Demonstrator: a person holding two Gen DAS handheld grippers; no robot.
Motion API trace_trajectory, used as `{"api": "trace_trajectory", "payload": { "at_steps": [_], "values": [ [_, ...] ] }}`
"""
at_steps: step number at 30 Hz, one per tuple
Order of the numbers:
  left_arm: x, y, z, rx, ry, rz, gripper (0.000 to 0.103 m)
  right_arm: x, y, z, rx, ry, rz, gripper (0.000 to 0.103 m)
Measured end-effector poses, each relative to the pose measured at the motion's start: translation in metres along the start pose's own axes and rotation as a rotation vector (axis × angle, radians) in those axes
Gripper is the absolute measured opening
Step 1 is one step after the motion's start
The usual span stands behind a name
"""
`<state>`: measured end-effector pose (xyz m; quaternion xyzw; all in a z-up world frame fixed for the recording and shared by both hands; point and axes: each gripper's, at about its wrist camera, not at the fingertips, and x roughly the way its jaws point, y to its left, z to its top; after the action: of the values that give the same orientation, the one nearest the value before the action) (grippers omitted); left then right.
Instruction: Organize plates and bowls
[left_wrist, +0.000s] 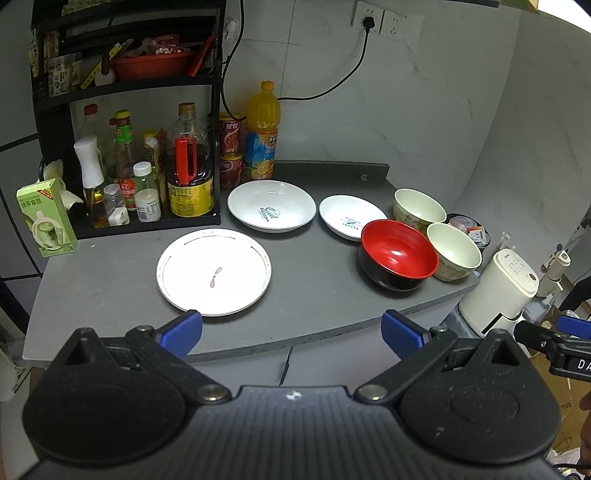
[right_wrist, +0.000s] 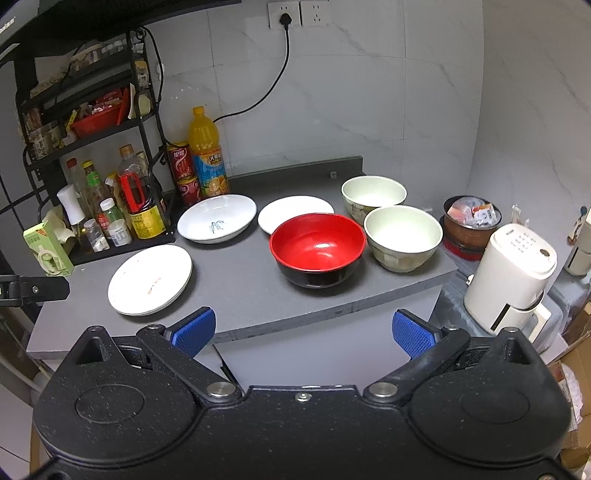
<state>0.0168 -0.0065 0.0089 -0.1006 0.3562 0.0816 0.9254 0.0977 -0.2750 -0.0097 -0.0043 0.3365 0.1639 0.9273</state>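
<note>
On the grey counter lie a flat white plate at front left, a deep white plate behind it, and a small white plate. A red-and-black bowl stands beside two cream bowls. My left gripper is open, short of the counter's front edge near the flat plate. My right gripper is open too, short of the edge before the red bowl. Both hold nothing.
A black rack with bottles, an orange juice bottle and red cans fill the back left. A green carton sits at left. A white appliance stands beyond the right edge.
</note>
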Motion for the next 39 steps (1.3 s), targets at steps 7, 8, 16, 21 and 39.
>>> {"api": "trace_trajectory", "payload": {
  "at_steps": [7, 8, 16, 21, 39],
  "values": [
    [0.005, -0.001, 0.004, -0.006, 0.009, -0.001, 0.102, 0.006, 0.000, 0.005, -0.003, 0.011, -0.005, 0.103],
    [0.006, -0.001, 0.005, -0.004, 0.010, 0.000, 0.102, 0.008, 0.000, 0.005, -0.002, 0.014, -0.006, 0.103],
    [0.022, -0.005, 0.013, -0.009, 0.034, 0.001, 0.102, 0.018, -0.007, 0.011, 0.012, 0.027, -0.011, 0.103],
    [0.036, -0.014, 0.021, 0.014, 0.049, -0.001, 0.102, 0.029, -0.015, 0.016, 0.027, 0.024, -0.003, 0.103],
    [0.122, -0.048, 0.079, 0.024, 0.133, -0.053, 0.102, 0.096, -0.044, 0.054, 0.117, 0.080, -0.068, 0.103]
  ]
}}
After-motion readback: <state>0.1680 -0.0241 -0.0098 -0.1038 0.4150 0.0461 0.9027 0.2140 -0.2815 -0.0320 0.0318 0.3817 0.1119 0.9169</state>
